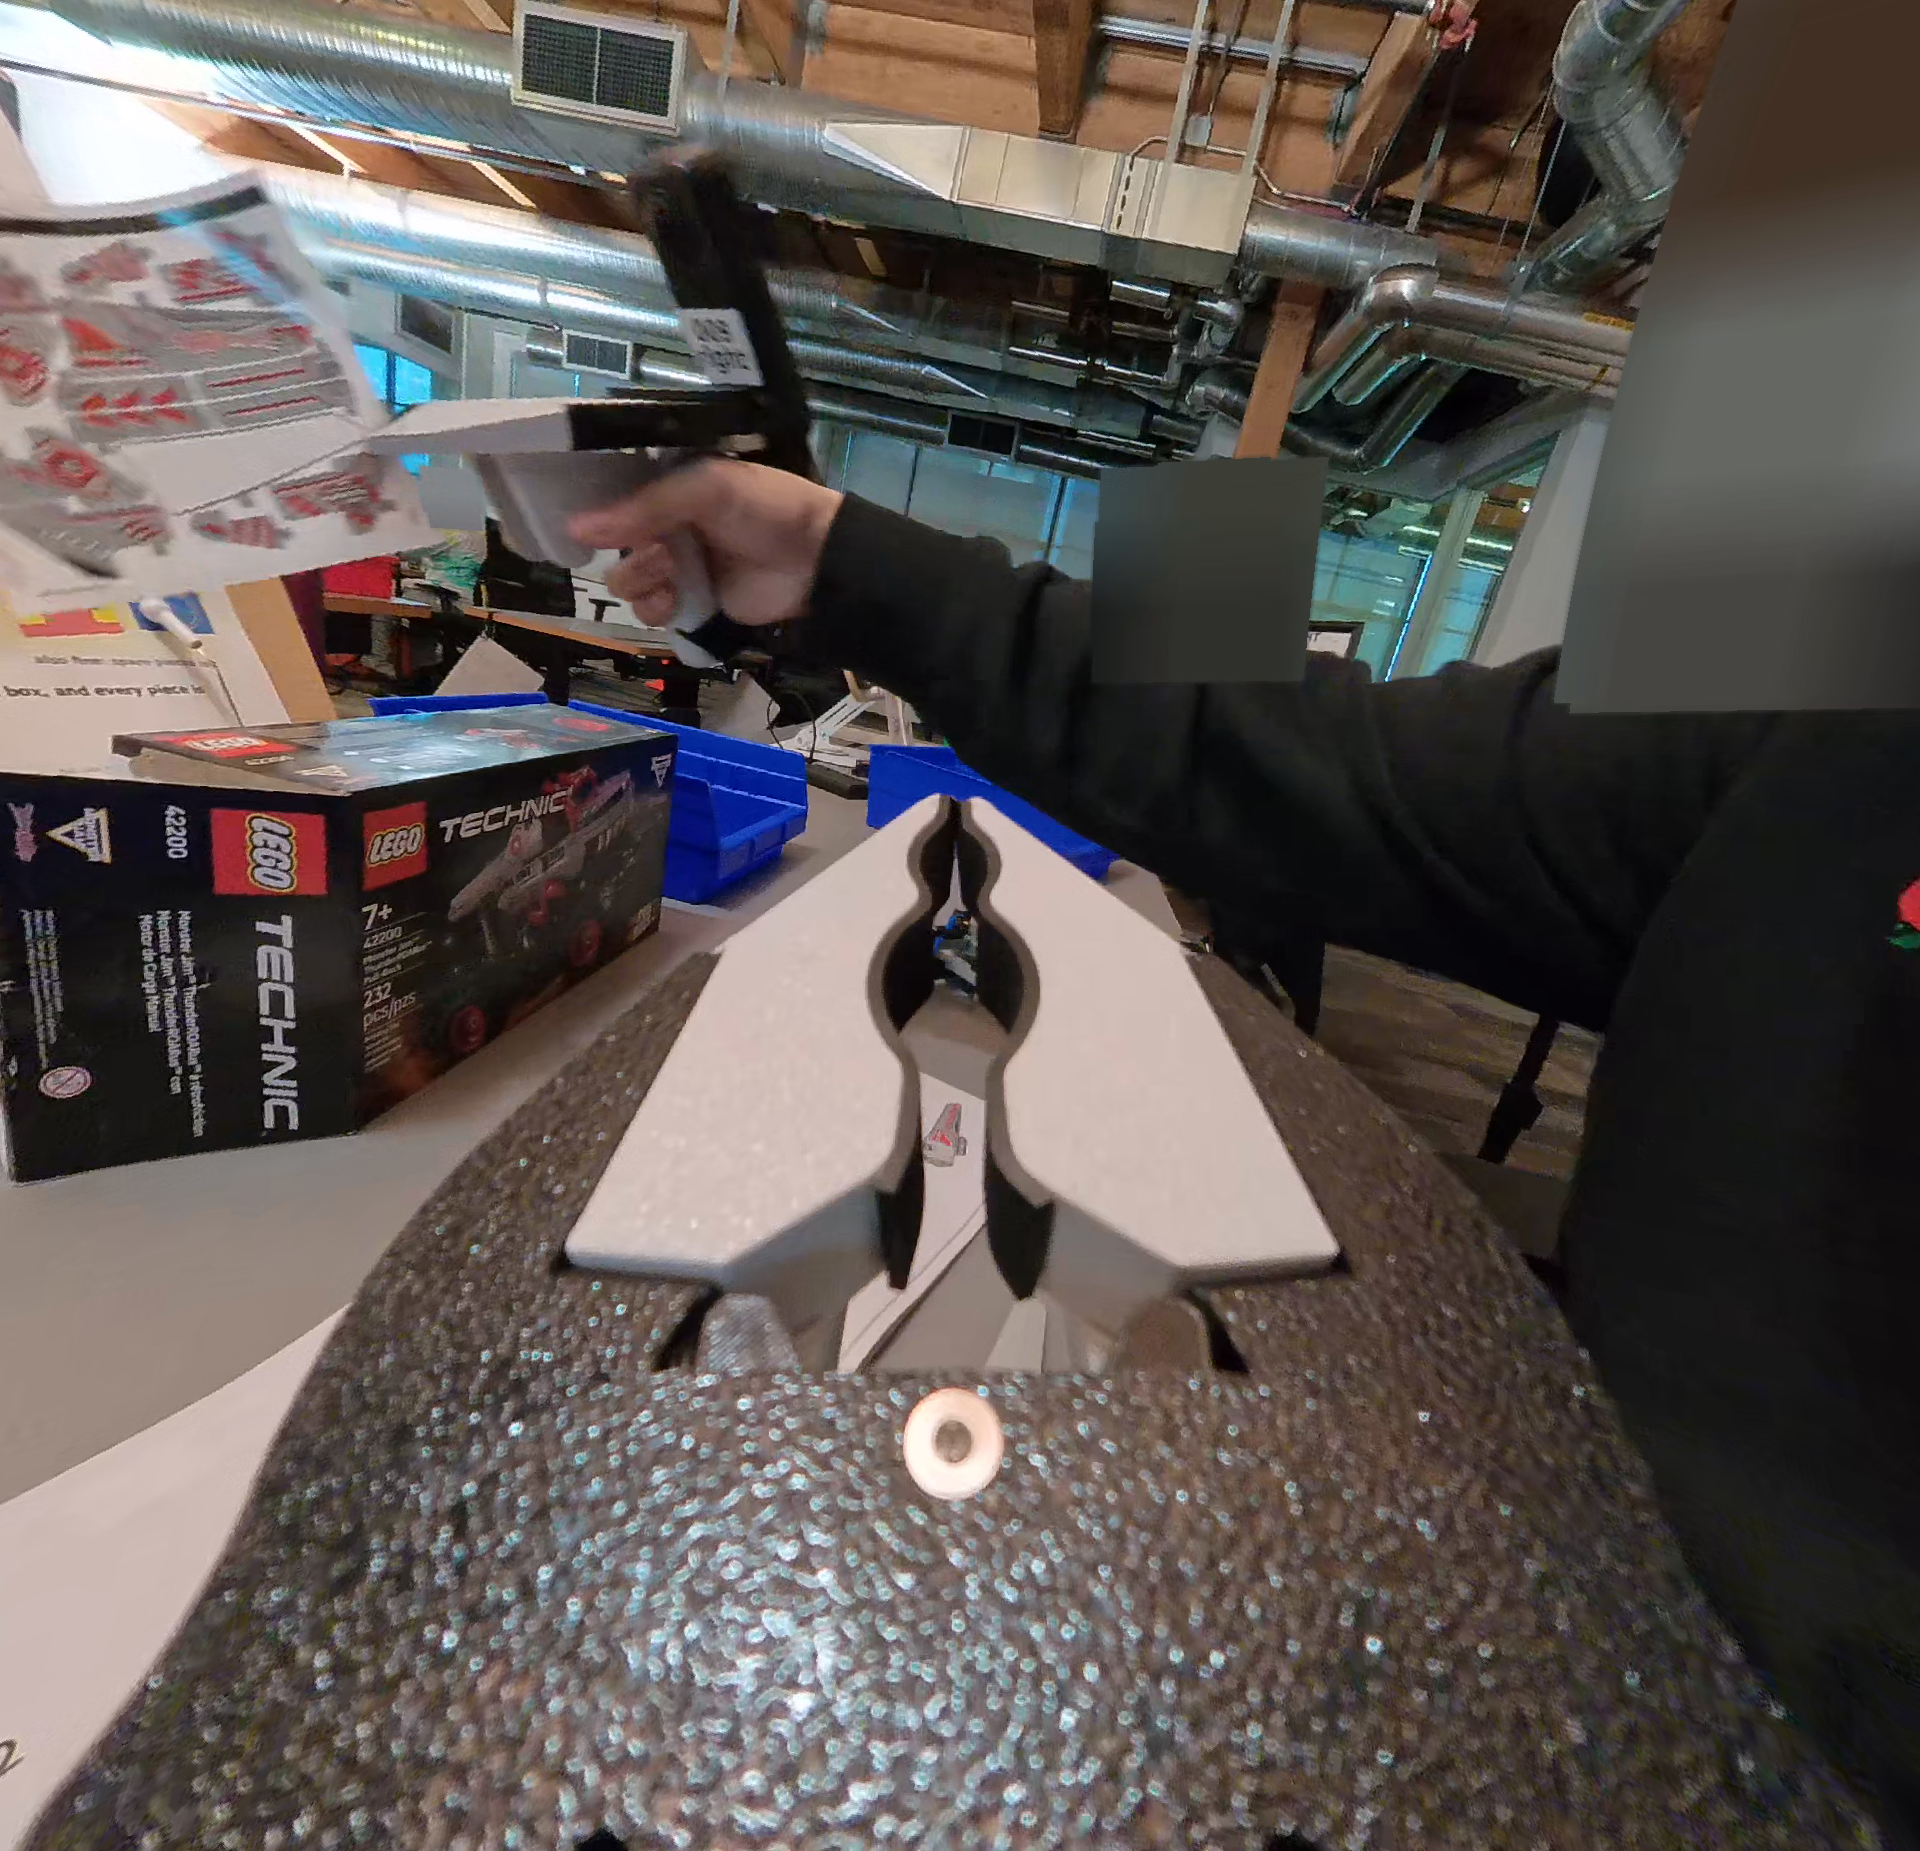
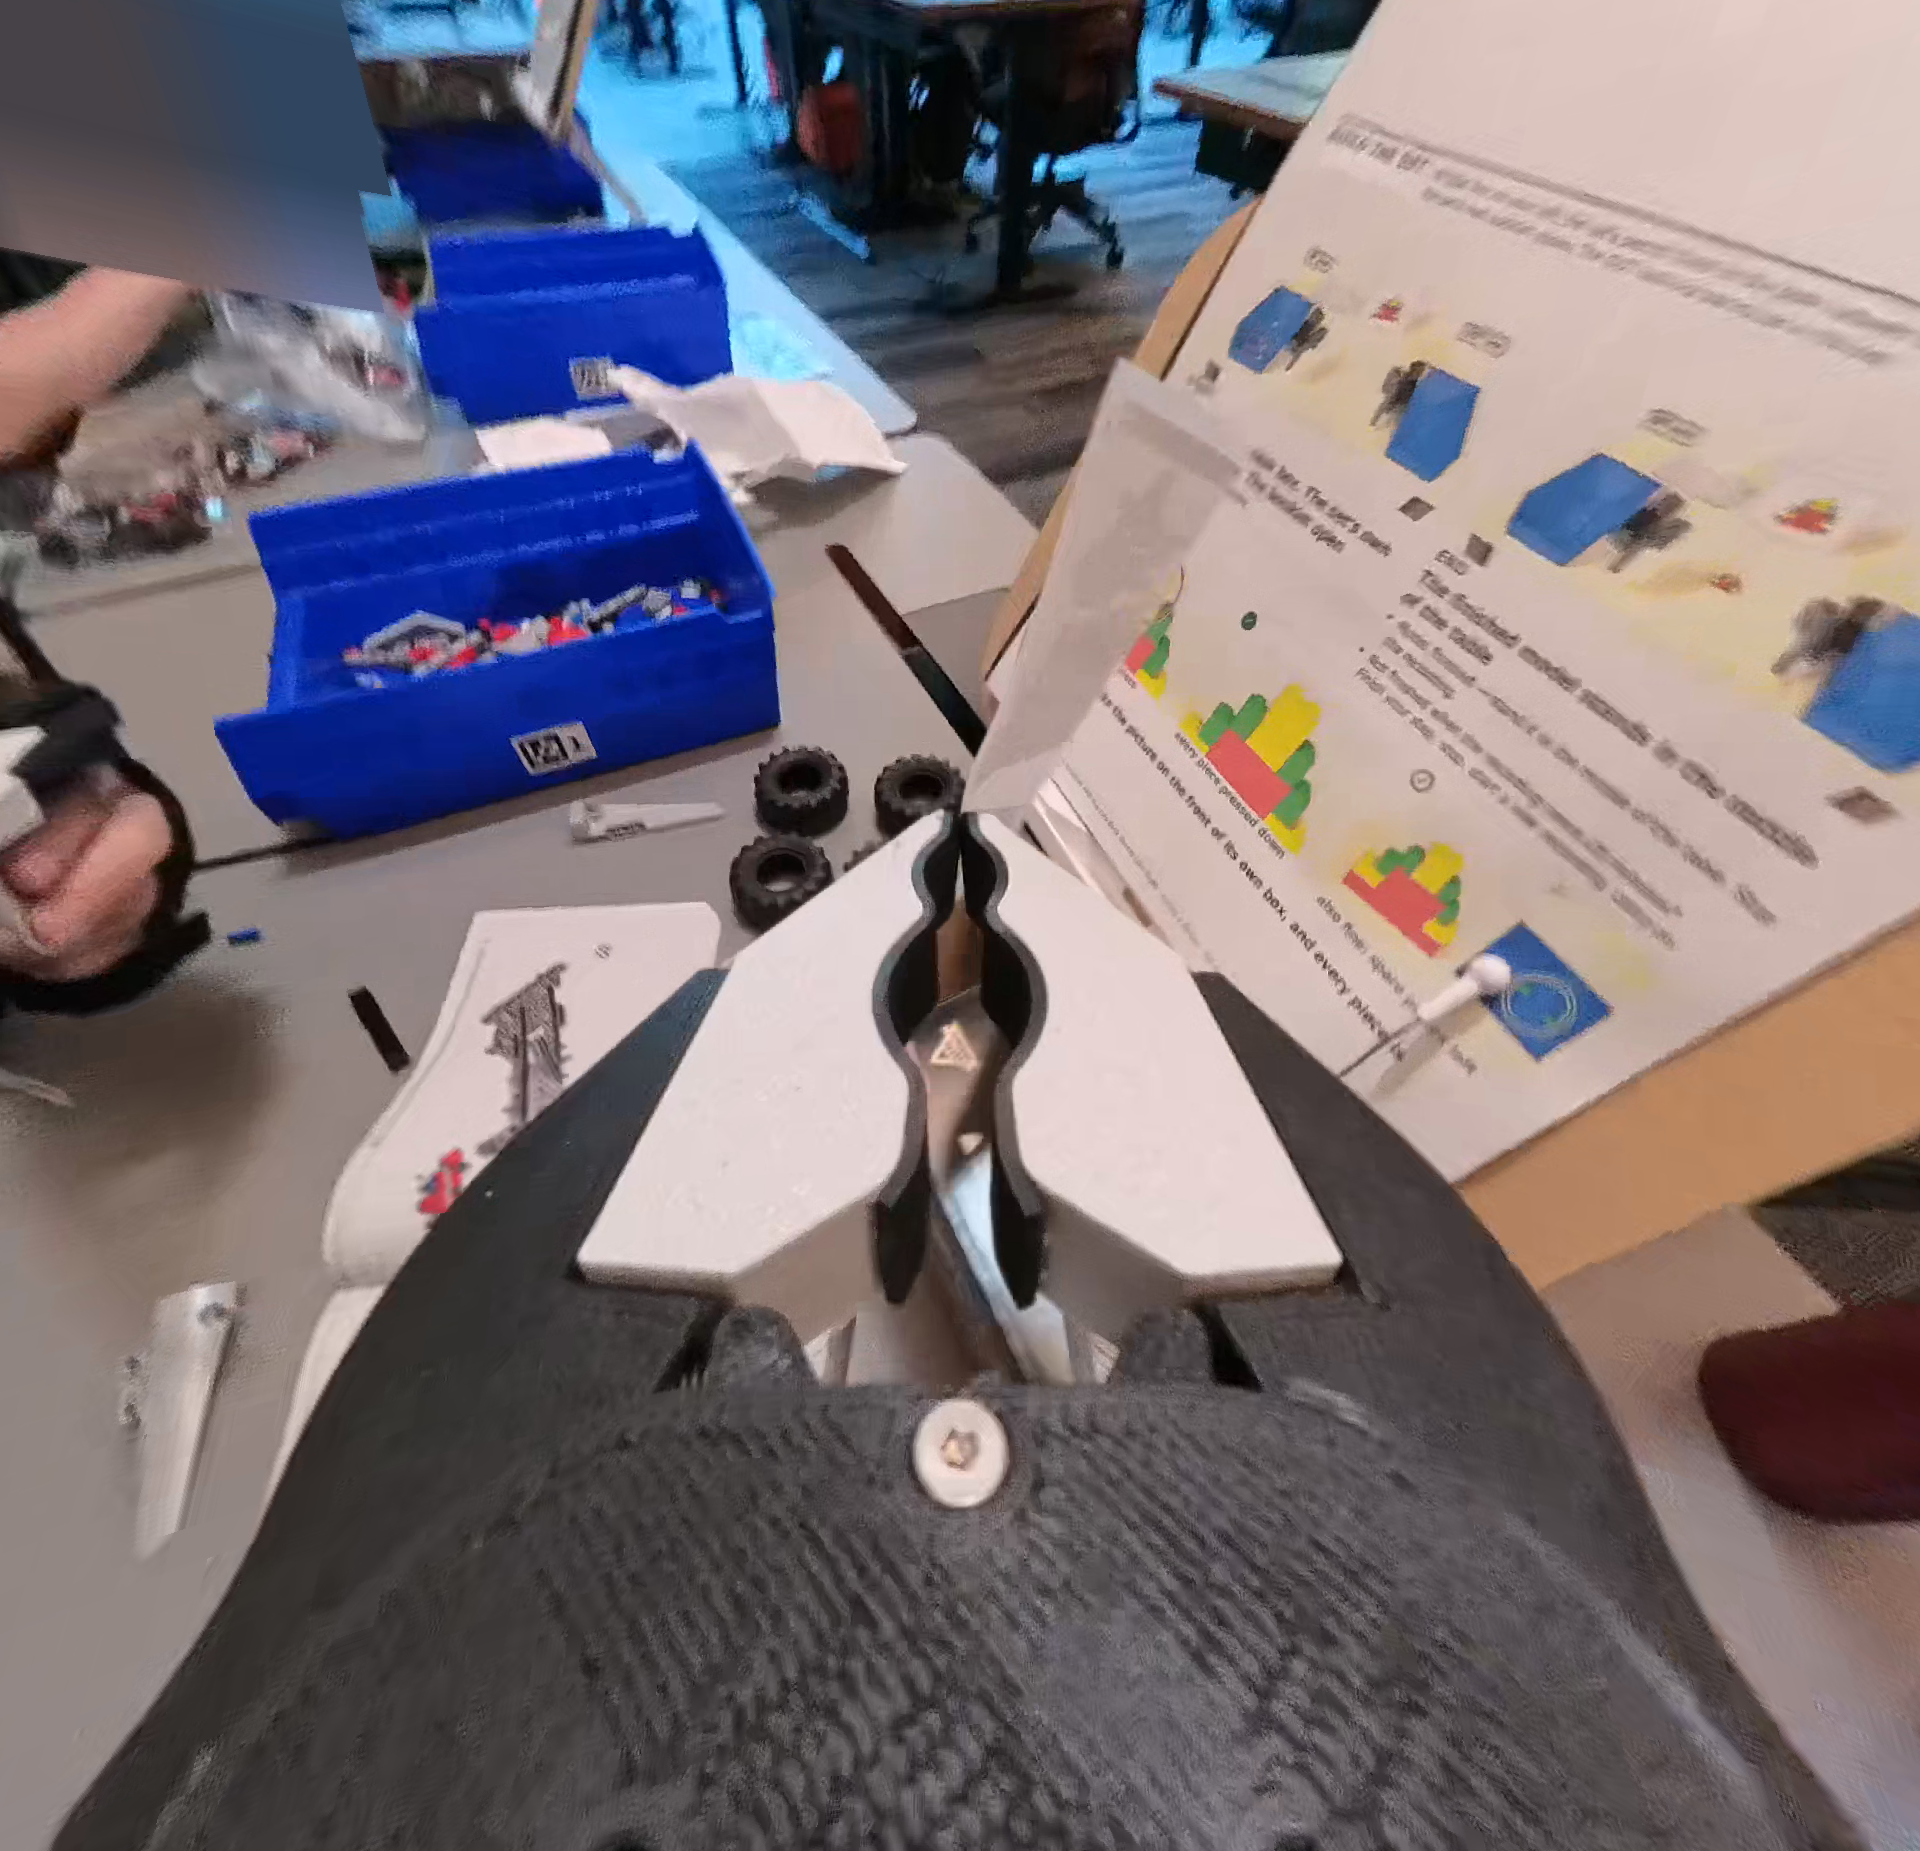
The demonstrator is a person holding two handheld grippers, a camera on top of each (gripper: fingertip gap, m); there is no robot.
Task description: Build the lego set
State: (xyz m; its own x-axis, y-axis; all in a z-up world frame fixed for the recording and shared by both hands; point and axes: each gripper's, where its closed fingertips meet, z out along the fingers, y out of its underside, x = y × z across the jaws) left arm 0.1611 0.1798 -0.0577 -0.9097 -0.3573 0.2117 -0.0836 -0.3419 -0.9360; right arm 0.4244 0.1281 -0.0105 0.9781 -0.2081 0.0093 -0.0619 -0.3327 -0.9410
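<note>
My right gripper [image 2: 958,822] is shut on the corner of a sticker sheet [image 2: 1101,596], whose white back stands up from the fingertips. In the left wrist view the right gripper [image 1: 416,440] is held high by a hand, and the sheet [image 1: 177,378] shows grey and red stickers, blurred. My left gripper [image 1: 954,809] is shut with nothing seen between its fingertips, low over the grey table. A blue bin [image 2: 312,762] holds several loose Lego pieces. Black tyres [image 2: 800,788] lie on the table just past my right fingertips.
The black Lego box [image 1: 312,928] stands on the table at left. A printed instruction board [image 2: 1558,606] leans at the right. More blue bins [image 2: 571,326], a white booklet page [image 2: 540,1053], a grey part [image 2: 644,819] and a black axle [image 2: 904,648] lie around. A person's dark sleeve [image 1: 1247,762] crosses the left wrist view. There is about 30 cm between the tips of the two grippers.
</note>
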